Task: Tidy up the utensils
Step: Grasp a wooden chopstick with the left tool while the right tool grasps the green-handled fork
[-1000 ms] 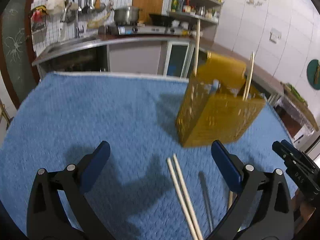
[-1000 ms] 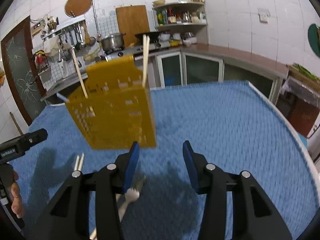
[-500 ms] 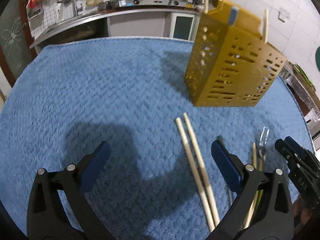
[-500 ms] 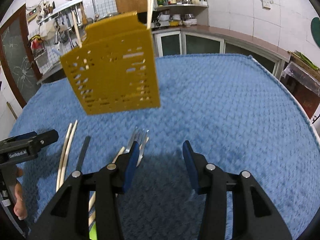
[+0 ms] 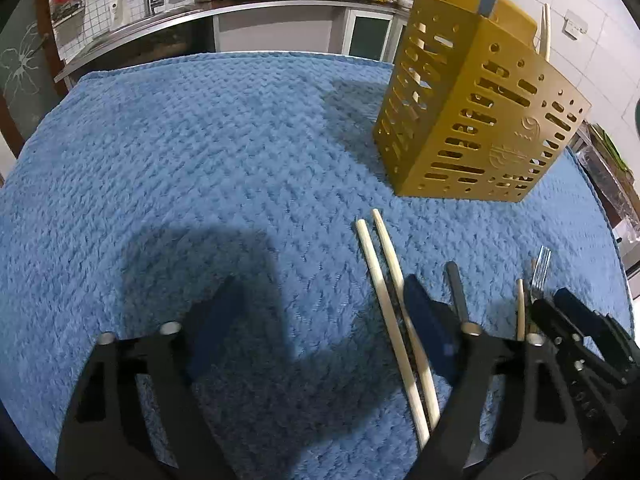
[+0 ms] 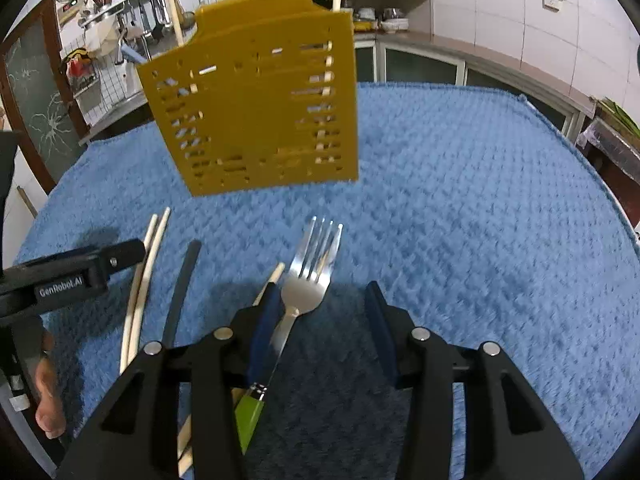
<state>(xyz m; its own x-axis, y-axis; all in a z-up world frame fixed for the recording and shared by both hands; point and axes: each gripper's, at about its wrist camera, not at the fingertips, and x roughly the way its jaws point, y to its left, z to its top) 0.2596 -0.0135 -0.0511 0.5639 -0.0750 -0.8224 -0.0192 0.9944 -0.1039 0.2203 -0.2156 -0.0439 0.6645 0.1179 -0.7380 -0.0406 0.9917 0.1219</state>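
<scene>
Both tongs stand spread with nothing between their pads. Seen from the right wrist, the right gripper [image 6: 320, 320] fills the lower middle of the frame, and the shiny steel fork with a green plastic handle [image 6: 308, 272] lies just inside its left pad, tines pointing up-frame. From the left wrist, the left gripper [image 5: 316, 332] is wide apart at the bottom of the frame, and the pair of pale wooden chopsticks [image 5: 394, 312] runs under its right-hand pad, lower right of centre.

On the fuzzy blue cloth [image 6: 480, 220] a slim dark grey stick [image 6: 182, 284] lies between the chopsticks and the fork, and one more pale chopstick [image 6: 274, 276] slants close beside the fork on its left. The perforated yellow plastic utensil caddy [image 6: 256, 108] stands in the upper middle of the right wrist view, with pale chopsticks already poking out of its top.

The fork looks stiff, light and smooth (polished metal probably slides between pads), so the green handle or the narrow neck seems the safer hold. Lying flat in soft pile, it likely needs the pads pressed down into the cloth. The chopsticks look light and rigid, apt to roll and pivot; a grip near mid-length should hold them steadier.
</scene>
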